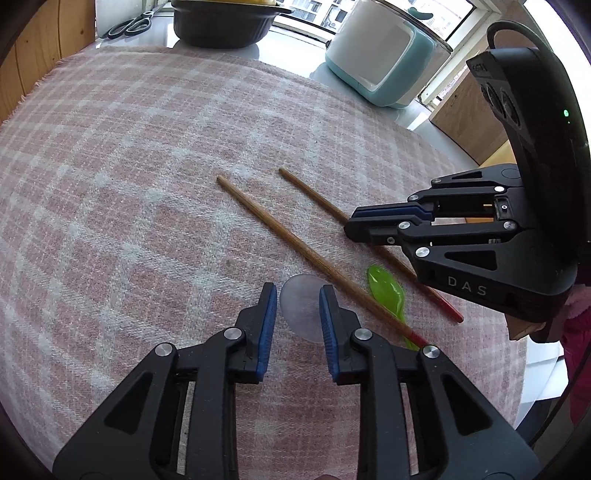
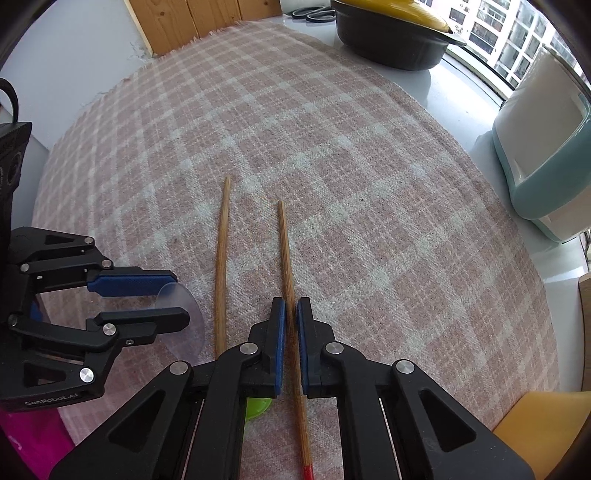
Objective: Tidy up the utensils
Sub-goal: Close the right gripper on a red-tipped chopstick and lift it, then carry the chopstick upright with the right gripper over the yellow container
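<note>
Two wooden chopsticks with red ends lie on a pink plaid cloth. My right gripper straddles the right chopstick, its jaws nearly shut with a thin gap around it; it also shows in the left wrist view. The left chopstick lies free beside it and shows in the left wrist view. My left gripper is open around a clear plastic spoon bowl, also seen in the right wrist view. A green plastic spoon lies between the chopsticks.
A black pot with a yellow lid and black scissors stand at the back of the counter. A white and teal container stands at the back right. A wooden panel rises at the far left.
</note>
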Available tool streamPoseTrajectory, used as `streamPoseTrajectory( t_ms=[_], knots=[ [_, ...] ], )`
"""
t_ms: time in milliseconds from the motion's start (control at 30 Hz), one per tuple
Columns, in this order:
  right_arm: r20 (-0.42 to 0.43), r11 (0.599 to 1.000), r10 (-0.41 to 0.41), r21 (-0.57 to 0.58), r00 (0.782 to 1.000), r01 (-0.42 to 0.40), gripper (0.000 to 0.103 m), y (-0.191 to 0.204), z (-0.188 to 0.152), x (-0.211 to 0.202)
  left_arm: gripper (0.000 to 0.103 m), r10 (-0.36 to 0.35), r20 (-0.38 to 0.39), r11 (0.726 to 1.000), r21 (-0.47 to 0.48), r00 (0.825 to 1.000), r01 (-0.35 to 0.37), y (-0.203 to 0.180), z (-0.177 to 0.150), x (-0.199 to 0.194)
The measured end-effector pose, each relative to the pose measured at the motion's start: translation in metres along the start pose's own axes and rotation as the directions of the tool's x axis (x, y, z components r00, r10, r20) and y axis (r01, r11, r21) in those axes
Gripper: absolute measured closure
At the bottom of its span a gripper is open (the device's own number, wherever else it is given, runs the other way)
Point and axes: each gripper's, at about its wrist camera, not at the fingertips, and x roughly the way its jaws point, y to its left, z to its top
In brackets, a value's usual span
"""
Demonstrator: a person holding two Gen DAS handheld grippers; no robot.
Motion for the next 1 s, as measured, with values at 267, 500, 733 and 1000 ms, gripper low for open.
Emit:
streamPoseTrajectory(
  t_ms=[267, 500, 733, 1000],
  knots=[
    [0.017, 1.000, -0.002, 0.015, 1.000, 0.002, 0.098, -0.005, -0.007, -0.004, 0.096, 0.018, 0.034, 1.000, 0.000, 0.999, -0.018, 0.000, 0.001, 0.001],
    [0.063, 0.999, -0.010, 0.047, 0.998, 0.007, 0.099, -0.009, -0.024, -0.025, 0.100, 0.006, 0.071, 1.000, -0.017, 0.997, -0.005, 0.001, 0.000, -0.018],
    [0.132, 0.994, -0.027, 0.105, 0.991, 0.013, 0.099, -0.017, -0.040, -0.059, 0.102, -0.005, 0.111, 1.000, 0.016, 0.994, 0.003, -0.012, 0.003, -0.042],
    [0.210, 0.989, -0.043, 0.150, 0.977, 0.011, 0.099, -0.020, -0.052, -0.093, 0.102, -0.021, 0.161, 0.998, 0.066, 0.987, 0.011, -0.029, 0.006, -0.070]
  ],
)
